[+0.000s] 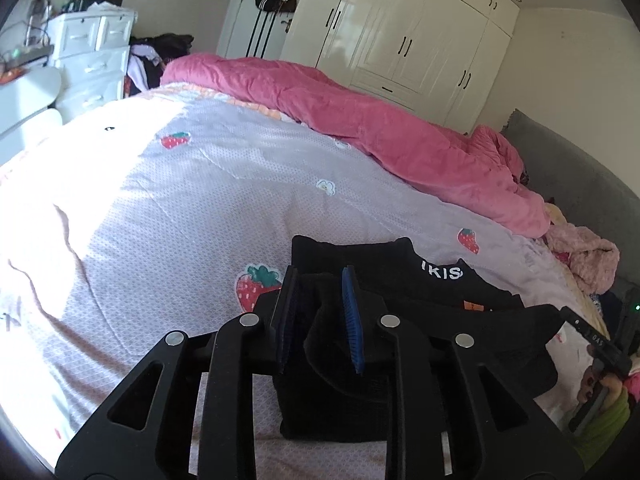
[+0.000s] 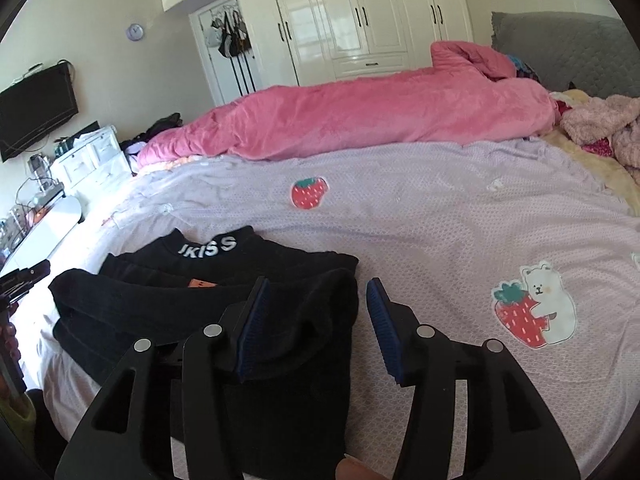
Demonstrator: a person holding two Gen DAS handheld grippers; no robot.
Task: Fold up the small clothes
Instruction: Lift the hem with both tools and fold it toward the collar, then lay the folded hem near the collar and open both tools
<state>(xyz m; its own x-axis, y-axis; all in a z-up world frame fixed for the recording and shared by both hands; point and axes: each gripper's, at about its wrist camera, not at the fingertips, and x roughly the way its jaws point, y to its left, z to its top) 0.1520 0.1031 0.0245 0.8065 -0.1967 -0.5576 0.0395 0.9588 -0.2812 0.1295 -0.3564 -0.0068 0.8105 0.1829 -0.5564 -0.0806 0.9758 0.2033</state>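
Note:
A black garment (image 1: 400,280) with white lettering on its collar lies folded on the lilac strawberry-print bedsheet (image 1: 180,208). My left gripper (image 1: 319,276) stands over its near left part. A raised fold of the black cloth sits between the blue pads (image 1: 352,320), and the jaws are slightly apart, not pressing it. In the right wrist view the same garment (image 2: 200,292) lies at lower left. My right gripper (image 2: 318,284) is open over the garment's right edge. One finger is above the cloth, the other above the bedsheet (image 2: 440,220).
A pink duvet (image 2: 360,120) lies rolled along the far side of the bed. A fluffy pink garment (image 2: 600,120) sits by the grey headboard (image 2: 560,48). White drawers (image 1: 92,52) stand at the left, and a white wardrobe (image 1: 400,32) stands behind the bed.

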